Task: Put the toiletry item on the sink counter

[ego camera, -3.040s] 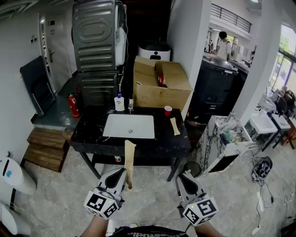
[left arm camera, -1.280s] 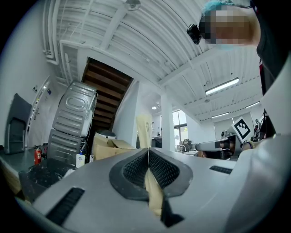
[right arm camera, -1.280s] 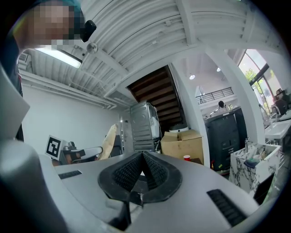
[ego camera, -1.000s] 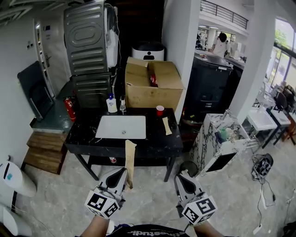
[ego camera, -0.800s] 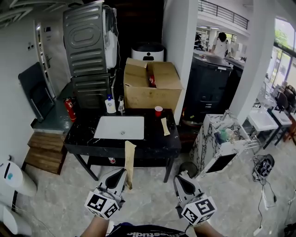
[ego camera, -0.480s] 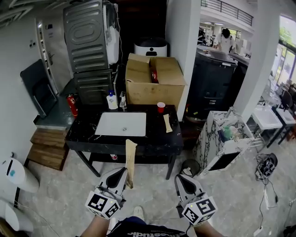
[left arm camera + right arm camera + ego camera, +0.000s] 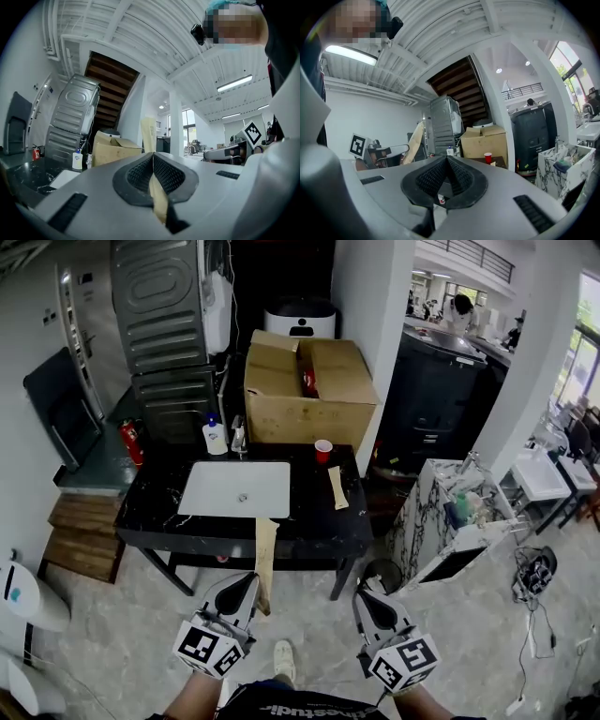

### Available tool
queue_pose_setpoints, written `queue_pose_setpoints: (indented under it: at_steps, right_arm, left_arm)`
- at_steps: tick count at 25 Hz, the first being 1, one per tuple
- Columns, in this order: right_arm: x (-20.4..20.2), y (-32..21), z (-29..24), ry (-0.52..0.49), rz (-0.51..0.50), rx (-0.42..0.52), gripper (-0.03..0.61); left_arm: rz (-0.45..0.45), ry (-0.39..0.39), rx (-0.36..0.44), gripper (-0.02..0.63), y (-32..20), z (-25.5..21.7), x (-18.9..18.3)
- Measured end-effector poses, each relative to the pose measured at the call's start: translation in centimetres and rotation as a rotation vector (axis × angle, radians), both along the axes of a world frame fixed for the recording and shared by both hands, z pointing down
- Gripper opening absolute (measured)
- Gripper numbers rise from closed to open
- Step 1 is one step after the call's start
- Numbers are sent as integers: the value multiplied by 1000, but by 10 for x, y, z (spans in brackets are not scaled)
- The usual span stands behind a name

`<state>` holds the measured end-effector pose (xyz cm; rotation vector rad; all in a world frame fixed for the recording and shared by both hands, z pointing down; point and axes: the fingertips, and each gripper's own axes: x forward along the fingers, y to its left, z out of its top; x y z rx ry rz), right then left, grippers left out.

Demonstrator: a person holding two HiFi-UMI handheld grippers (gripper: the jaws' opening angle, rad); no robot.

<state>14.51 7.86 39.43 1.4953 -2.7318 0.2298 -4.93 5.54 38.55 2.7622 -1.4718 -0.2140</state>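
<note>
We are on the carrying step. Our left tongs (image 7: 246, 581) pinch the tan paper packet (image 7: 265, 554) tight, in front of the sink (image 7: 234, 488), not yet over its worktop (image 7: 323, 521). Our right tongs (image 7: 368, 595) are closed on nothing. Next we should step closer and lay the packet beside the sink.

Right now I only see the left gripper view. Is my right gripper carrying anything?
Observer: No. The right gripper has its jaws together, with nothing between them.
Operator: What sits right of the basin?
Observer: A red cup at the back of the counter, and a flat tan packet lying in front of it.
Operator: Am I at the counter?
Observer: Not yet. In the head view the left gripper, clamping the held packet, is over floor tiles, short of the front edge.
</note>
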Motion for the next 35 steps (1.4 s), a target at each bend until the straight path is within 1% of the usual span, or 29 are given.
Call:
queue_pose_setpoints:
  at_steps: [4,10,15,20,25,29,35]
  right_arm:
    - [-10,-57,-3,-1,12,-20,37]
    - [-38,-130,-25,31,16,25,37]
    - [-55,-167,-31,43,37,26,37]
    - [-68,-192,-25,82,34,-5,37]
    - [-71,-216,-25,72,29,-15,37]
    - [-65,-235,-16,66,21,-29,37]
    - [-42,-286,-7,43,10,-29,37]
  left_arm:
    - [6,19,-14,16,-55,1,-10]
    - [26,48,-5,17,-132,-4,-33]
    - [56,69,-28,17,-176,3,-42]
    - [63,91,-60,17,-205,13,-47]
    - [65,96,-73,17,-228,24,-46]
    - [42,89,-147,17,-252,44,-40]
    - [44,51,-208,17,-301,63,-4]
